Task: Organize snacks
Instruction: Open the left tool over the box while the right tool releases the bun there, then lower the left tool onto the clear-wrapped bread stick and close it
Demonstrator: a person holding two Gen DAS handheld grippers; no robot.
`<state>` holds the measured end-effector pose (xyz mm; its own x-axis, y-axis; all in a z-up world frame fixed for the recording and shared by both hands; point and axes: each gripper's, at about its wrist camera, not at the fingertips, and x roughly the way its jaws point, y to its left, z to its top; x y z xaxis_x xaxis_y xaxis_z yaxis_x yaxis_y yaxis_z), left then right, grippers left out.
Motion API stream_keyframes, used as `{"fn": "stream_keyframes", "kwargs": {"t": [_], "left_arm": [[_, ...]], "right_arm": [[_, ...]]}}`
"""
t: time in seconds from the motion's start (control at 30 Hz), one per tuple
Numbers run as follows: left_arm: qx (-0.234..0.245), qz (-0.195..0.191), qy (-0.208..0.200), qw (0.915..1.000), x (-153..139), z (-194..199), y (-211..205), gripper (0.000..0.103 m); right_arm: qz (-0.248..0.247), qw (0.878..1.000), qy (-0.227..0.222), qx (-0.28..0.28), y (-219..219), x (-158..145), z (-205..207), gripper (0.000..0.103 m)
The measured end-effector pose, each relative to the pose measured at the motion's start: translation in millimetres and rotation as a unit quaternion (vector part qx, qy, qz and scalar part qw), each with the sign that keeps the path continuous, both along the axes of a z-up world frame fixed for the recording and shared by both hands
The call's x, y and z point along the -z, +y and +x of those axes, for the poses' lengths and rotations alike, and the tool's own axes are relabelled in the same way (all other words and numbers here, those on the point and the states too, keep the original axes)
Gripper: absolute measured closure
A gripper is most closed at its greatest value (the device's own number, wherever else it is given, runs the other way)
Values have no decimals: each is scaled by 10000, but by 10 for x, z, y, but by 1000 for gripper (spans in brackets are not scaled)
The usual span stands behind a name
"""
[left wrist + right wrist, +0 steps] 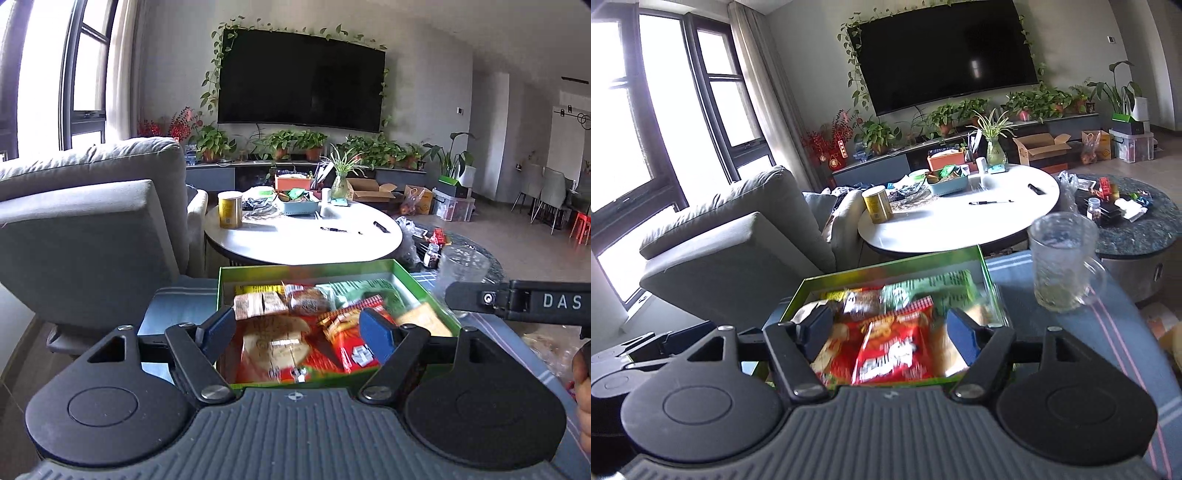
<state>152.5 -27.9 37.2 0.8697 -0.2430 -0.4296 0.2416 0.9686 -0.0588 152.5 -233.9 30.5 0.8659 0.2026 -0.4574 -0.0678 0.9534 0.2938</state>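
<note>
A green box (306, 266) stands on a blue striped cloth, filled with snack packets. Among them are a red bag (354, 347), a pack with a round cracker picture (277, 343), a green packet (354, 290) and brown wrapped pieces (258, 304). My left gripper (297, 317) hovers over the box's near side, open, with nothing between its blue pads. In the right wrist view the same box (886, 265) lies ahead with the red bag (894, 347) on top. My right gripper (888, 317) is above it, open and not touching any packet.
A glass mug (1063, 258) stands to the right of the box. A grey armchair (92, 221) is on the left, and a white round table (960, 221) with a yellow can sits behind. A hand (583, 380) shows at the right edge.
</note>
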Motion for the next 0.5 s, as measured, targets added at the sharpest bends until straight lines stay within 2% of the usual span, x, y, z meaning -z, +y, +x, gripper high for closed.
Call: {"fn": "stream_keyframes", "kwargs": {"t": [0.27, 0.4, 0.5], "left_arm": [[-135, -27, 80, 9999, 44, -454, 178, 29], [-228, 4, 447, 9987, 224, -581, 246, 28], [-402, -213, 926, 9947, 419, -609, 286, 28]], "right_arm": [[144, 9999, 33, 55, -101, 35, -398, 43], [227, 9996, 150, -17, -125, 135, -518, 43], [281, 9992, 272, -38, -117, 232, -580, 43]]}}
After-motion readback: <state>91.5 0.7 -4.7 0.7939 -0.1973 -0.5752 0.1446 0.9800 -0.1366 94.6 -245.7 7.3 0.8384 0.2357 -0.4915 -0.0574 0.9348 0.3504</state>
